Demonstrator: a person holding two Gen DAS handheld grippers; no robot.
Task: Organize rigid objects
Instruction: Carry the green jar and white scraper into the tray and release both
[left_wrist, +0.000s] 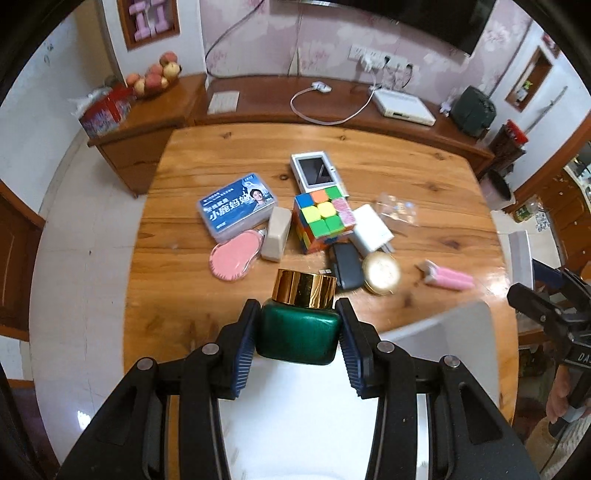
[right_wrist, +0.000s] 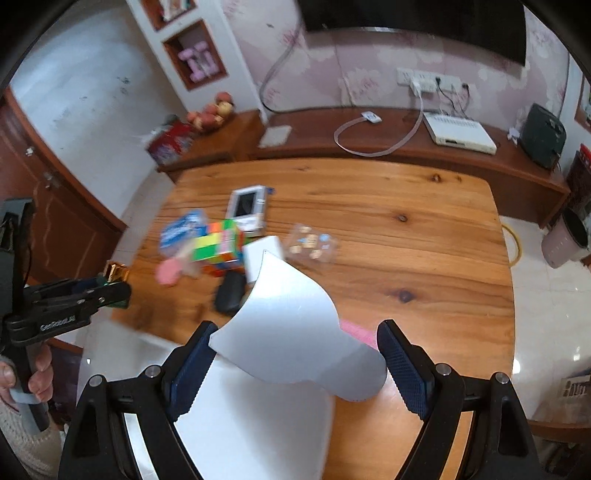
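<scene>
My left gripper (left_wrist: 298, 306) is shut on a green glass jar (left_wrist: 298, 338) with a gold lid, held above a white box (left_wrist: 295, 424) at the near edge of the wooden table (left_wrist: 229, 147). In the right wrist view, the left gripper (right_wrist: 110, 291) shows at the left with the jar (right_wrist: 115, 272) in it. My right gripper (right_wrist: 297, 326) stands wide, its pads pressing both sides of a curved white lid (right_wrist: 291, 325), which is tilted up over the white box (right_wrist: 240, 424). The right gripper (left_wrist: 524, 295) also appears at the right edge of the left wrist view.
On the table lie a colourful puzzle cube (left_wrist: 323, 218), a blue box (left_wrist: 236, 206), a pink brush (left_wrist: 232, 260), a beige block (left_wrist: 277, 238), a white charger (left_wrist: 369, 229), a black case (left_wrist: 347, 267), a gold compact (left_wrist: 382, 273), a pink tool (left_wrist: 448, 278) and a clear bag (left_wrist: 397, 210).
</scene>
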